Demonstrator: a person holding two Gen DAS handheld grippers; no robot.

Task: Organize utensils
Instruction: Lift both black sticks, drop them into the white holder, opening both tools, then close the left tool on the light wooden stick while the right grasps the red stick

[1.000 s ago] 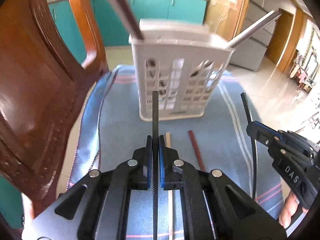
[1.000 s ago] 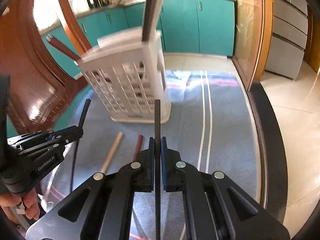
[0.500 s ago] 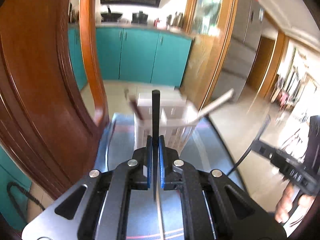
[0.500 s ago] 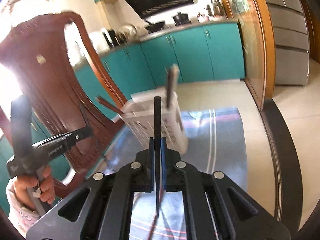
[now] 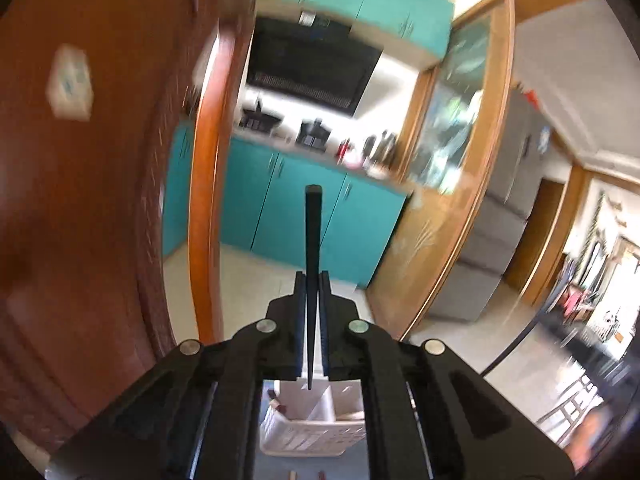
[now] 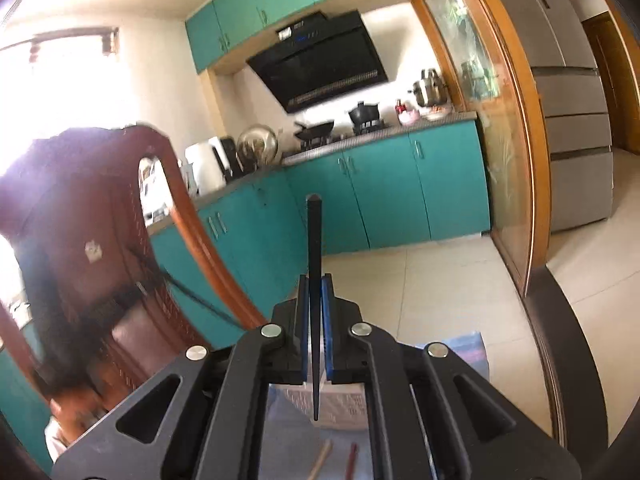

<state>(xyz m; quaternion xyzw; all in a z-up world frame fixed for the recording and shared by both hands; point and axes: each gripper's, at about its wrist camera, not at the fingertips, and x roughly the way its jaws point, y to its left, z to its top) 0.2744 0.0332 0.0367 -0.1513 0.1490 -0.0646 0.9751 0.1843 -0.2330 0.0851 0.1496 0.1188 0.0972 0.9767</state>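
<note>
Each tool holds one thin black chopstick upright between its closed jaws: the left tool [image 5: 312, 280] carries the left black chopstick [image 5: 312, 236], the right tool [image 6: 314, 284] the right black chopstick [image 6: 314, 240]. Below and just ahead of both tools stands a white slotted plastic basket [image 5: 312, 436]. Nearer than the basket, under the right tool, a pale wooden chopstick [image 6: 320, 460] lies left of a dark red chopstick [image 6: 351, 460]. A brown carved wooden chair [image 5: 100, 200] stands left of both tools; teal kitchen cabinets [image 6: 380, 184] stand far ahead.
</note>
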